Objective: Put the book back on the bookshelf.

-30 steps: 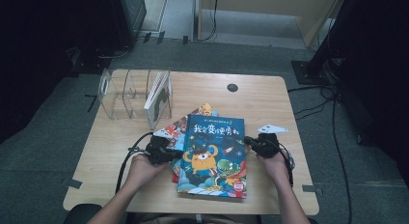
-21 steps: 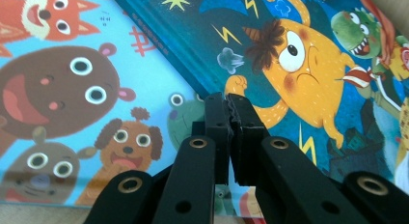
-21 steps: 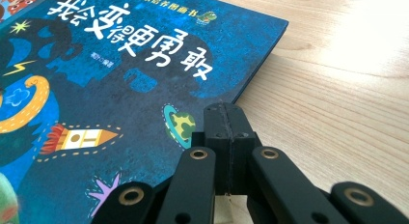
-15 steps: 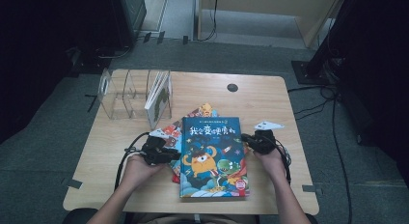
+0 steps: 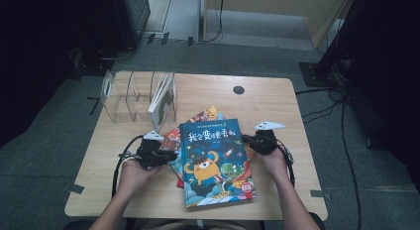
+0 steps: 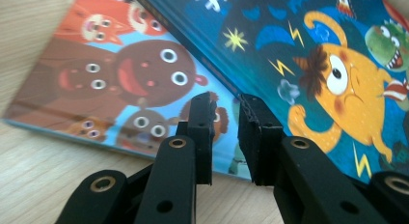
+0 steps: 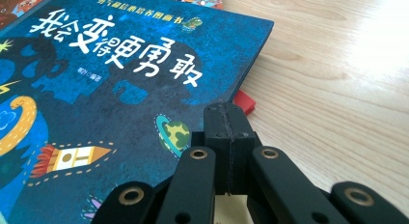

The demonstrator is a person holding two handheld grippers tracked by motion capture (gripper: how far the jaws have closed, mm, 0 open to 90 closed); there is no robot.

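While both tools slid toward camera, blue book [image 5: 215,160] followed; left tool [image 6: 225,105] slightly open w/ jaws just closing, right tool [image 7: 226,113] closed.

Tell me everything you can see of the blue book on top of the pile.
The blue book is a closed picture book with a dark blue cover, white Chinese title, an orange one-eyed monster, green dinosaur and rocket. It lies flat atop an orange book. The left gripper sits at one edge, the right gripper at the other.
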